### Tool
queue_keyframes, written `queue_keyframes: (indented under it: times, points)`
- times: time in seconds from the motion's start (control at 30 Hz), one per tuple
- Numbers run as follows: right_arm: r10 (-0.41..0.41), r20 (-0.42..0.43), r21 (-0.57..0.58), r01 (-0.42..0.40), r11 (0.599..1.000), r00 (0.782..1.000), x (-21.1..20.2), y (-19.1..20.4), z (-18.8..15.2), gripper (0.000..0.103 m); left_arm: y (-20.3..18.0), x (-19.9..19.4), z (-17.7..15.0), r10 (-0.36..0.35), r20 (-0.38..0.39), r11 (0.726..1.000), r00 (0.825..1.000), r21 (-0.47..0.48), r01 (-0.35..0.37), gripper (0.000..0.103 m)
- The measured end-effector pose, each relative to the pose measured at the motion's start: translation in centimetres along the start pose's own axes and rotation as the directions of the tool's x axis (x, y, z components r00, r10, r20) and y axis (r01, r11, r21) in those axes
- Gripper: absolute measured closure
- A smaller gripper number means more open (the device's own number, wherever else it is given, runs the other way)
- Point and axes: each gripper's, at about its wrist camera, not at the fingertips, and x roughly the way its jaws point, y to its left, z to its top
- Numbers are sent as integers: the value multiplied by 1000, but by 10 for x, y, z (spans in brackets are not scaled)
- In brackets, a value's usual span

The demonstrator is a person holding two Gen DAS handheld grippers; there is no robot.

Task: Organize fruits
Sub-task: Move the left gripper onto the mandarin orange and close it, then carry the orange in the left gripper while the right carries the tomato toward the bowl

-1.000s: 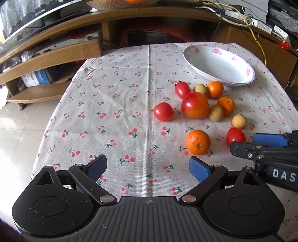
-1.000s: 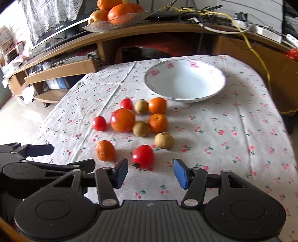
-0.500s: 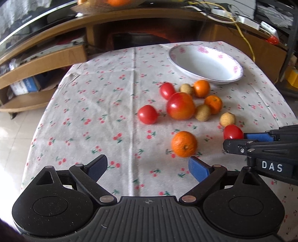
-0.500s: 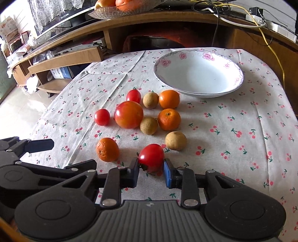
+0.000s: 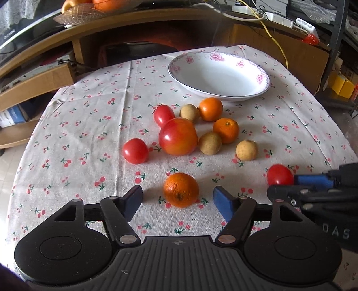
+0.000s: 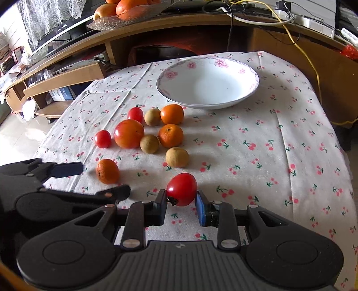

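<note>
My right gripper (image 6: pixel 181 204) is shut on a small red tomato (image 6: pixel 181 189), held just above the cloth; it also shows in the left wrist view (image 5: pixel 279 174). My left gripper (image 5: pixel 177 200) is open, with a near orange (image 5: pixel 180 189) between its fingers, untouched. This orange also shows in the right wrist view (image 6: pixel 107 171). Further back lie a large red apple (image 5: pixel 177 136), two more tomatoes, two oranges and three small brown fruits. An empty white bowl (image 5: pixel 260 79) with pink flowers stands at the far side.
The table has a cherry-print cloth (image 6: pixel 279 145). Behind it stands a wooden cabinet with shelves (image 6: pixel 67 76), cables and a glass fruit dish (image 6: pixel 125 15) on top. The floor drops off on the left.
My right gripper closed on the red tomato and lifted it slightly. My left gripper moved forward and right, bringing the near orange between its open fingers.
</note>
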Motion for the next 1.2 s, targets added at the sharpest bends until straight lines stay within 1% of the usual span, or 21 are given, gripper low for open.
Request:
queue_keyframes:
  times: [0.1, 0.2, 0.23, 0.27, 0.37, 0.43, 0.5, 0.6, 0.73, 0.87, 1.03, 1.2]
  points:
    - [5, -9, 6, -5, 1000, 1000, 2, -3, -2, 74, 2, 0, 2, -16, -7, 1000, 1000, -15, 16, 34]
    - [11, -13, 15, -11, 1000, 1000, 4, -5, -3, 74, 4, -2, 3, -27, -17, 999, 999, -22, 26, 44]
    - [15, -13, 21, -15, 1000, 1000, 4, -6, -3, 74, 5, -3, 4, -27, -22, 999, 999, -24, 26, 45]
    - [20, -14, 26, -19, 999, 1000, 4, -7, -3, 74, 6, -2, 5, -22, -26, 999, 999, -24, 22, 49]
    - [32, -18, 42, -32, 999, 999, 3, -10, -4, 74, 6, -2, 8, -18, -40, 999, 999, -27, 17, 51]
    - [35, -19, 43, -34, 998, 999, 2, -10, -5, 74, 3, -3, 7, -10, -42, 1000, 999, -13, 10, 54]
    - [35, -18, 42, -34, 999, 999, 1, -12, -7, 74, -2, -4, 6, -3, -36, 1000, 999, 3, 3, 59]
    - [33, -15, 51, -32, 998, 999, -2, -16, -9, 74, -6, -4, 5, -5, -25, 1000, 1000, 16, 5, 61]
    - [12, -13, 31, -11, 999, 1000, -3, -13, -10, 74, -8, -7, 3, -3, -18, 999, 1000, 32, 4, 63]
    - [-9, -8, 12, 9, 1000, 1000, -2, -8, -8, 74, -4, -10, 4, -17, -18, 1000, 1000, 20, 17, 64]
    - [-18, -3, 27, 18, 999, 1000, -3, -8, -4, 74, -4, -19, 10, -37, 10, 999, 999, 3, 37, 64]
    - [-22, 22, 21, 21, 1000, 1000, -10, -4, 3, 74, -9, -23, 19, -57, 24, 998, 998, 8, 57, 64]
